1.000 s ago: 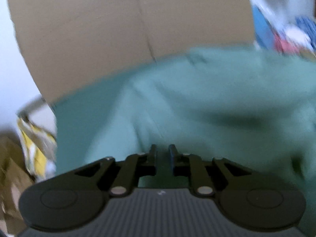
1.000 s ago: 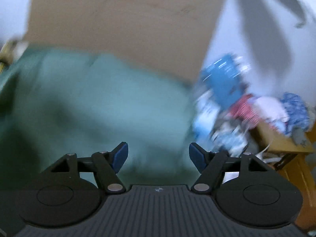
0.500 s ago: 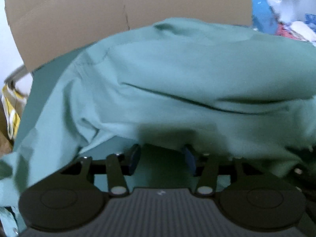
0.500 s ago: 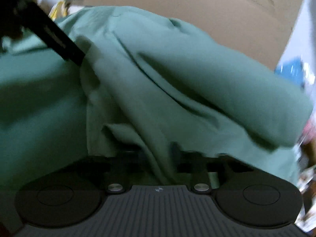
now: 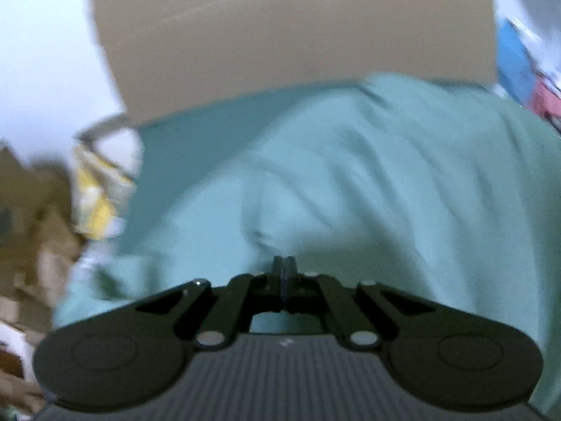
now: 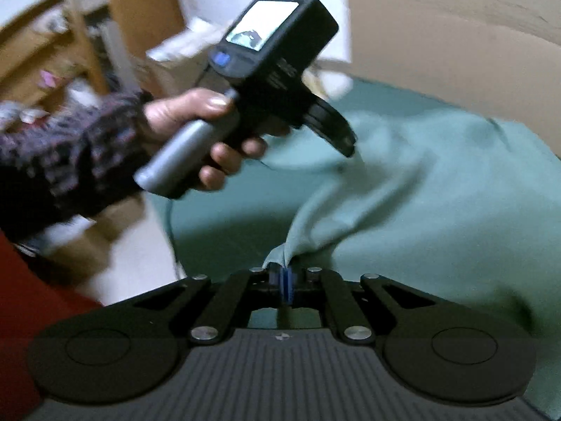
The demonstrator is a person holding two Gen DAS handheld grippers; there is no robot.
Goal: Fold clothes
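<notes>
The garment is a plain, pale sea-green, and the surface beneath it is a deeper teal. The cardboard behind is flat brown with no print. The left claw is matte black with silver rivets; the right claw is black too, with bright blue pads. The left hand has a sleeve in a dark, mottled purple-and-black pattern, and its handle is silver-grey. At the left edge blurred yellow-and-white packaging shows; the shelving is honey-brown wood.
</notes>
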